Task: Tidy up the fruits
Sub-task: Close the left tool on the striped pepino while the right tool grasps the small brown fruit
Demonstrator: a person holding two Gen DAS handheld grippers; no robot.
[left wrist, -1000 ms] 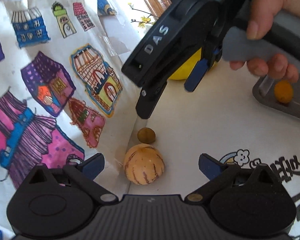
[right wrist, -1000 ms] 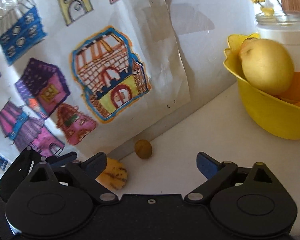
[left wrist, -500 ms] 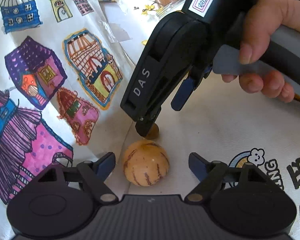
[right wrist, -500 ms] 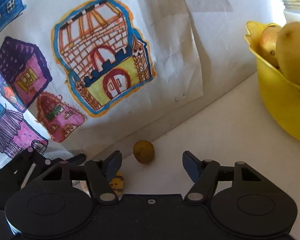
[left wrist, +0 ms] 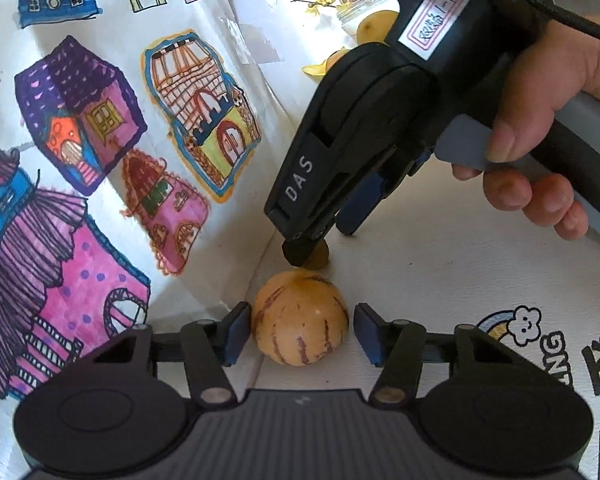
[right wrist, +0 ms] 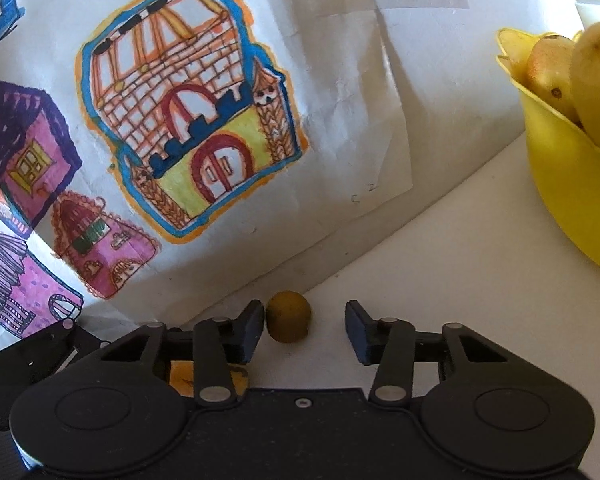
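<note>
White tabletop (left wrist: 440,280), drawings of houses (right wrist: 188,128) behind. We observe the left gripper (left wrist: 298,330) closing around the striped round fruit (left wrist: 299,318); left pad touches, right pad clear. Right gripper (right wrist: 305,326) closes around the small brown fruit (right wrist: 289,317); right pad clear. Yellow bowl (right wrist: 568,184) holds fruit.

A pale orange melon (left wrist: 299,319) bore purple stripes; behind it lay an olive-brown small fruit (right wrist: 288,316). Right of that stood a yellow bowl (right wrist: 568,184).
</note>
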